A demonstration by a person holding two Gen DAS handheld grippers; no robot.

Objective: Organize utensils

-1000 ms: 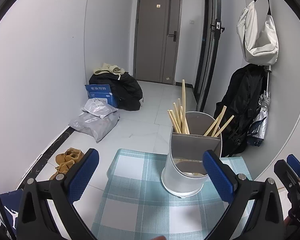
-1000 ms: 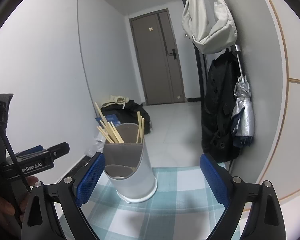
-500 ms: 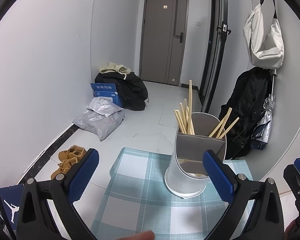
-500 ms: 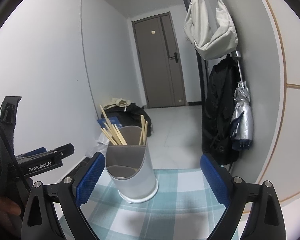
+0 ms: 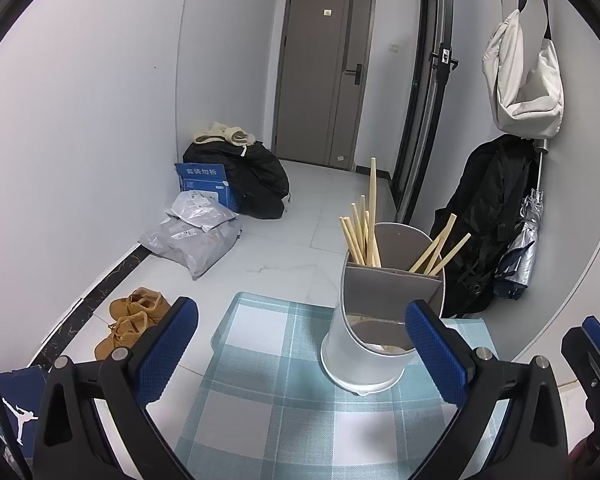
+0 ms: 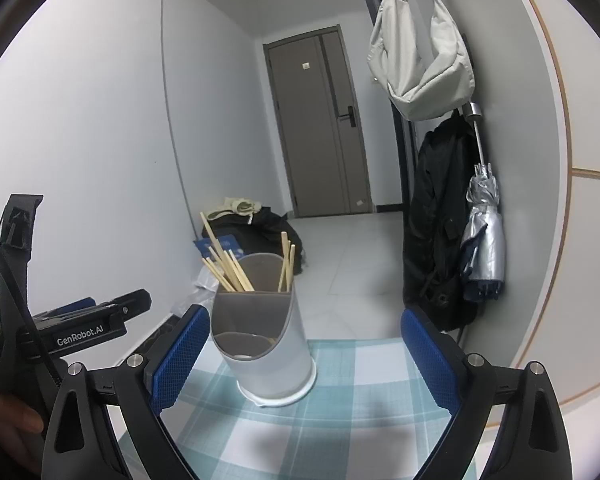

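A white and grey utensil holder (image 5: 376, 320) stands upright on the blue checked tablecloth (image 5: 284, 400); it also shows in the right wrist view (image 6: 264, 340). Several wooden chopsticks (image 5: 366, 228) stand in its rear compartments (image 6: 230, 264); the low front compartment looks empty of chopsticks. My left gripper (image 5: 300, 344) is open and empty, held in front of the holder. My right gripper (image 6: 304, 356) is open and empty, the holder between its fingers but farther off. The left gripper also shows at the left of the right wrist view (image 6: 92, 320).
The table's far edge (image 5: 284, 300) drops to a tiled floor with brown shoes (image 5: 132, 316), plastic bags (image 5: 196, 232) and a black bag (image 5: 244, 176). A black coat (image 6: 440, 240), umbrella (image 6: 484, 240) and white bag (image 6: 420, 60) hang on the right wall.
Both grippers have drawn back and risen slightly; the holder looks a little farther away. Both stay open and empty.
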